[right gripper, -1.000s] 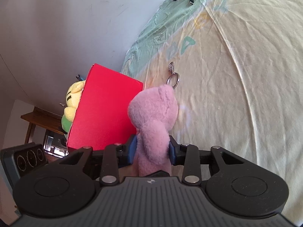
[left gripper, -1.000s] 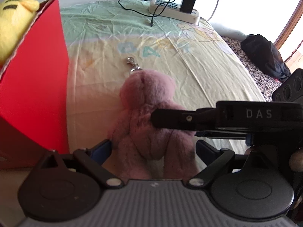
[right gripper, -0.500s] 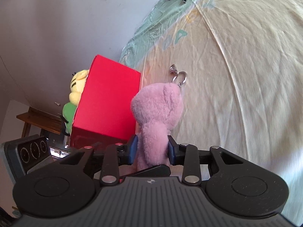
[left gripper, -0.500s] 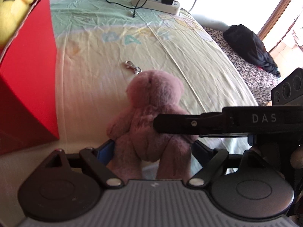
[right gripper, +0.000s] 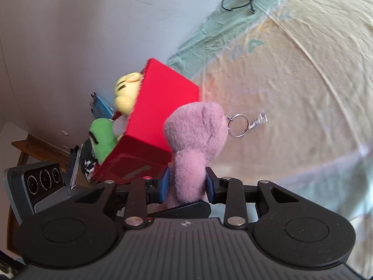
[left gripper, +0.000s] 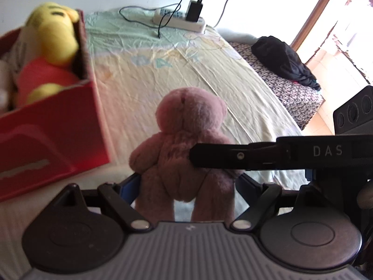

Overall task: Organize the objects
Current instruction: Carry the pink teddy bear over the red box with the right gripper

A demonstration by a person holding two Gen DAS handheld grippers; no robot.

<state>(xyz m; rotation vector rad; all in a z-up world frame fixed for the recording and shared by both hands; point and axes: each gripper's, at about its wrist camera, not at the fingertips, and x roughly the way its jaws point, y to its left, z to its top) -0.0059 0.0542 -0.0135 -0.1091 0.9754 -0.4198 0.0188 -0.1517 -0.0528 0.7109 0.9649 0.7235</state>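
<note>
Lifted off the bed sheet (left gripper: pixel 233 88) now, the pink bear (right gripper: pixel 195 144) hangs pinched in the right gripper (right gripper: pixel 186 184), heading (likely) for the red box (left gripper: pixel 53 126) at left of frame. Around its legs the left gripper (left gripper: pixel 186 184) stands wide, gripping nothing.

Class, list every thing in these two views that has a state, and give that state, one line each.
Pink teddy bear: upright, gripped at the body.
Right gripper: shut on the bear.
Left gripper: open, around the bear's legs.
Red box: open-topped, holding plush toys.
Yellow plush toy: inside the box.
Charger: plugged into the power strip.
</note>
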